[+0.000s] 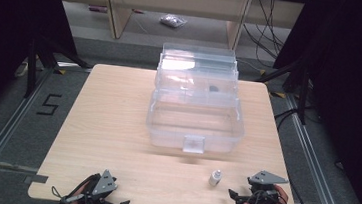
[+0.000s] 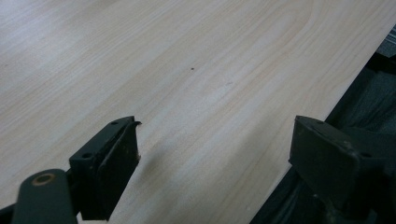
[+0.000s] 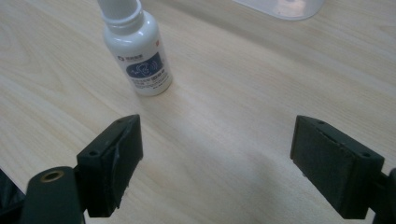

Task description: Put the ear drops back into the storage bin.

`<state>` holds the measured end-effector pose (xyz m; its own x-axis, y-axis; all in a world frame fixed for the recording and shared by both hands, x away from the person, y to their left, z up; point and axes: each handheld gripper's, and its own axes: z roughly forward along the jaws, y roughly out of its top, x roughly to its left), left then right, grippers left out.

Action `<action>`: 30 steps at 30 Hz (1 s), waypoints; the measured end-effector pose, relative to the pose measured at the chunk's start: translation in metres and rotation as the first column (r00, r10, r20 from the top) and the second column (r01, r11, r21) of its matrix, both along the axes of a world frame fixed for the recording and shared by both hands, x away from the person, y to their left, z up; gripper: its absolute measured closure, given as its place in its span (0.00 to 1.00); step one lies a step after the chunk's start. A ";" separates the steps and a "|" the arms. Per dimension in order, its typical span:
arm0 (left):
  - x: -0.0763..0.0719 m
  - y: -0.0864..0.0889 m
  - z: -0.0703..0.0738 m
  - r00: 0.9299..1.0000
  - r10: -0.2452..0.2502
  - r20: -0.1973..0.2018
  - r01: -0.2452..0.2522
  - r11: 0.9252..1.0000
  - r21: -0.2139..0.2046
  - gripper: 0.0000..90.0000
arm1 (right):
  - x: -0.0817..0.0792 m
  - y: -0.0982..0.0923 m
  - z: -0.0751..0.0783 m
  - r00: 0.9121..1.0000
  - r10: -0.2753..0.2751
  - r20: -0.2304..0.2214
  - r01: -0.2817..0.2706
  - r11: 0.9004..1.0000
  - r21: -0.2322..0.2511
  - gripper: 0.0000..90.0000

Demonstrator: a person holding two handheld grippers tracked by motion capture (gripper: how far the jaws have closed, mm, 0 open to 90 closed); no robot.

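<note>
Holding my right gripper (image 3: 215, 163) wide open with nothing in it, I see the small white bottle (image 3: 136, 49) standing upright just ahead of my left jaw, off the centre line. Closing from here, I judge, would clip and topple it, since it looks light and narrow.

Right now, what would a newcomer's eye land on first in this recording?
The big clear plastic box standing open at the middle of the wooden table. Then the small white bottle upright near the front edge, just ahead of the right gripper, whose jaws are open.
</note>
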<state>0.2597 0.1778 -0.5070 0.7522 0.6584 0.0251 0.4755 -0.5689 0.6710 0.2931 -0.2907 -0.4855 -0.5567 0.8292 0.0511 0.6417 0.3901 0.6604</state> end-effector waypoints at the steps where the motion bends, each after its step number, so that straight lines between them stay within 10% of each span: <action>1: -0.001 -0.001 -0.001 1.000 0.002 0.003 -0.002 1.000 -0.004 0.17 | 0.001 0.001 -0.001 1.000 0.015 0.000 -0.015 1.000 0.004 0.20; 30: -0.001 -0.001 -0.001 1.000 0.012 0.001 -0.012 1.000 -0.002 0.17 | -0.002 0.014 0.007 0.995 0.091 -0.049 -0.094 0.992 -0.079 0.21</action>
